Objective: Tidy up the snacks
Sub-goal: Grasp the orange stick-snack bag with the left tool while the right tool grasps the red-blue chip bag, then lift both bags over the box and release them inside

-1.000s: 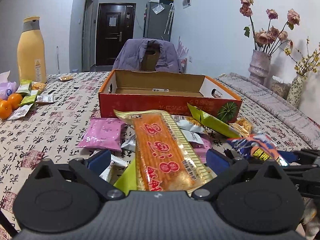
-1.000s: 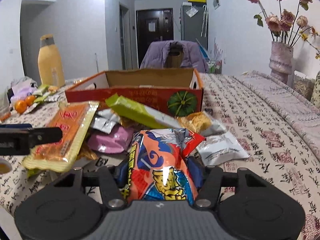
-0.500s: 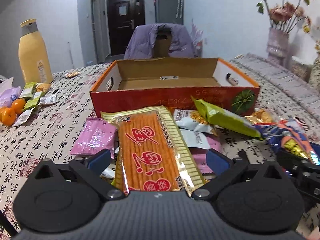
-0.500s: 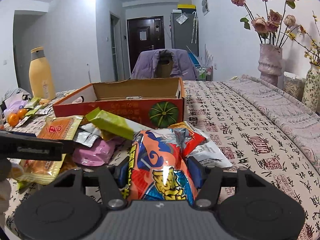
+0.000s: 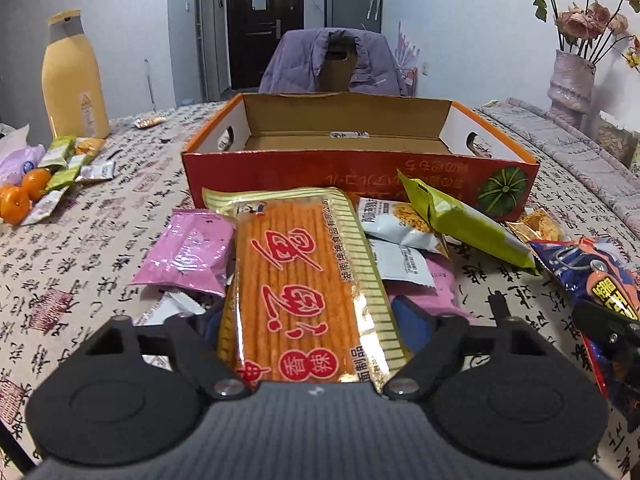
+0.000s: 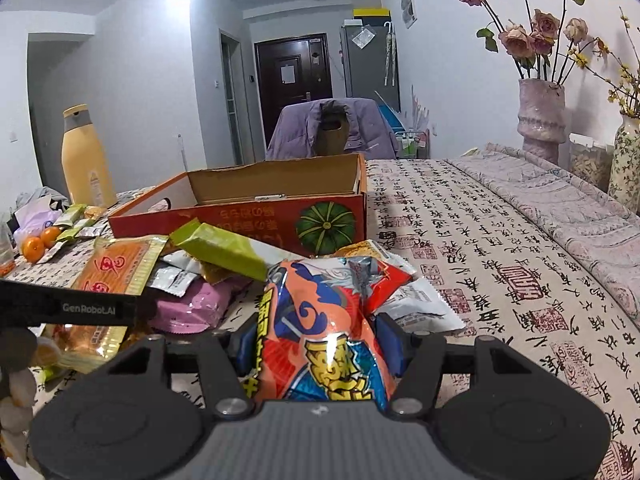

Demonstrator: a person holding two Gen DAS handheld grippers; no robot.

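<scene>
Before the open pumpkin box (image 5: 360, 178), the left tool (image 5: 310, 316) was closing around the orange spicy-strip packet (image 5: 298, 280), where a second earlier it had gaped; the right tool (image 6: 320, 340) stayed clamped on the blue-orange snack bag (image 6: 324, 320), so both seemed nearly ready for boxing.

One open cardboard box (image 5: 360, 168), one yellow bottle (image 5: 74, 80), two oranges (image 5: 24, 192) and two vases (image 6: 540, 120) are counted. One orange strip-snack packet (image 5: 298, 292), one green packet (image 5: 464, 220) and two pink packets (image 5: 188, 252) are seen.
</scene>
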